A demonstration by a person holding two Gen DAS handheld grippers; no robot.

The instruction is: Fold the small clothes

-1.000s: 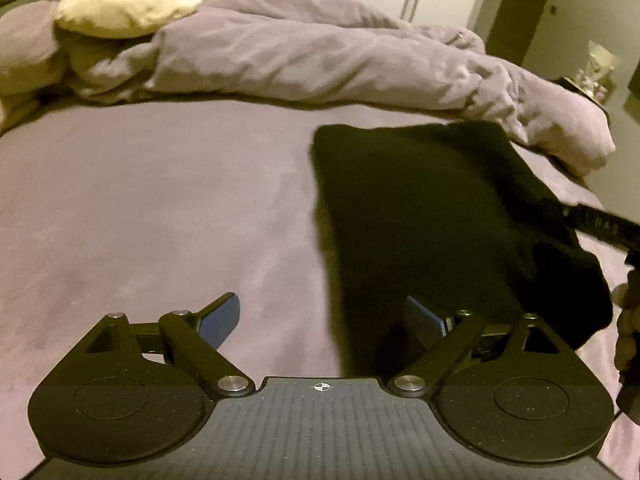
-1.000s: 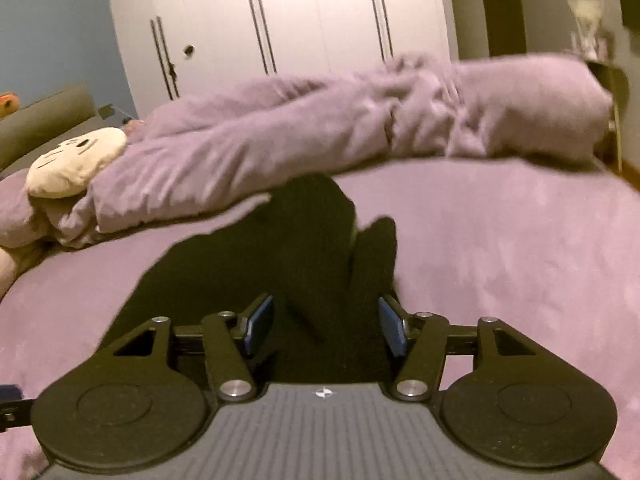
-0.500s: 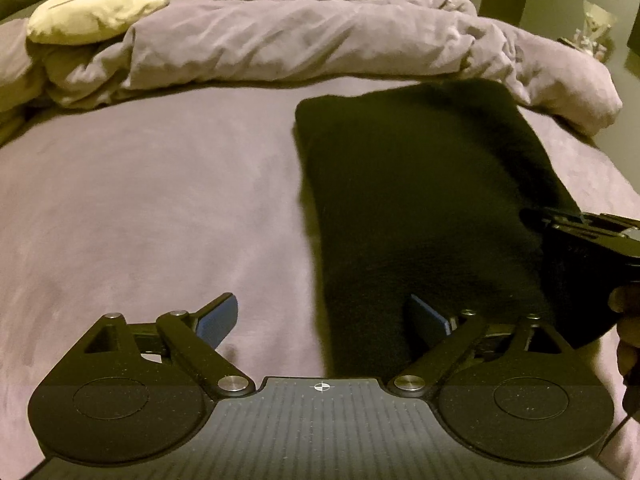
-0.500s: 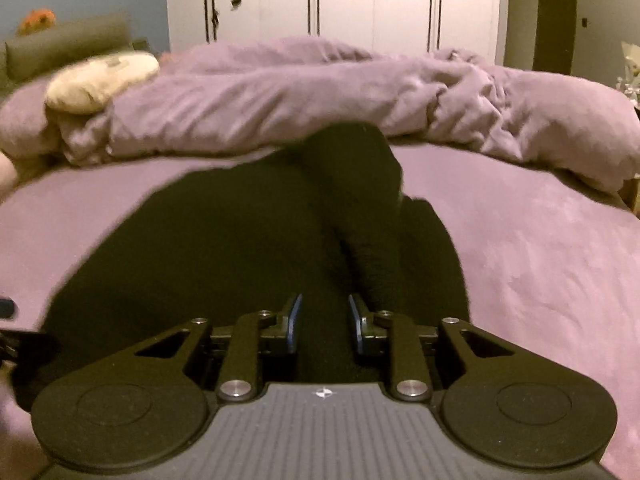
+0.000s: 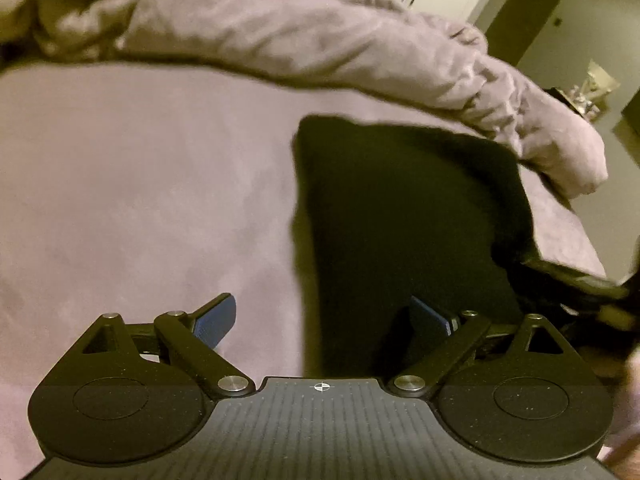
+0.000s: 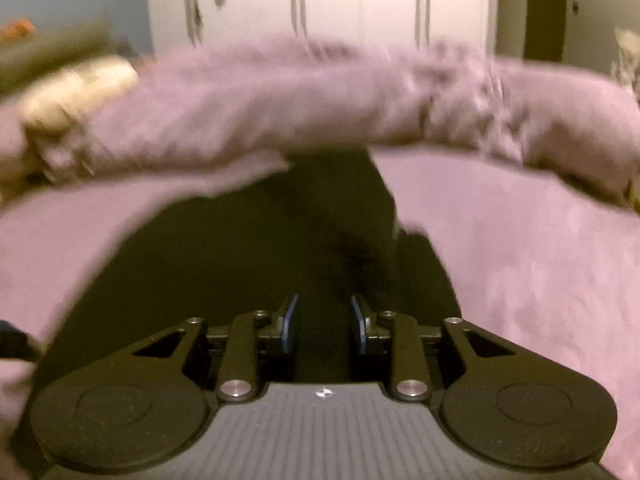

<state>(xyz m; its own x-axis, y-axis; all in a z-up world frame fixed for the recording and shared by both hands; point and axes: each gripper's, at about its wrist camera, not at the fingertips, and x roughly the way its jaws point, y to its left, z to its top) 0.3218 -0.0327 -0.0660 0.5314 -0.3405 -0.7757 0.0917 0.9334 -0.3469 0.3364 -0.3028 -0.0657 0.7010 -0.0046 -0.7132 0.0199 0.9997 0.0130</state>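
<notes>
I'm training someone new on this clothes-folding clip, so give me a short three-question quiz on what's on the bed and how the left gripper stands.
1. True or false: the left gripper has its fingers closed on the black garment.
2. What does the black garment lie on? A) a purple bedsheet B) a wooden table C) a tiled floor
3. Fill in: bunched up along the far side of the garment lies a purple ____.

Key
1. False: the fingers stand wide apart, one over the bedsheet and one over the garment's near edge.
2. A.
3. Duvet.
</notes>
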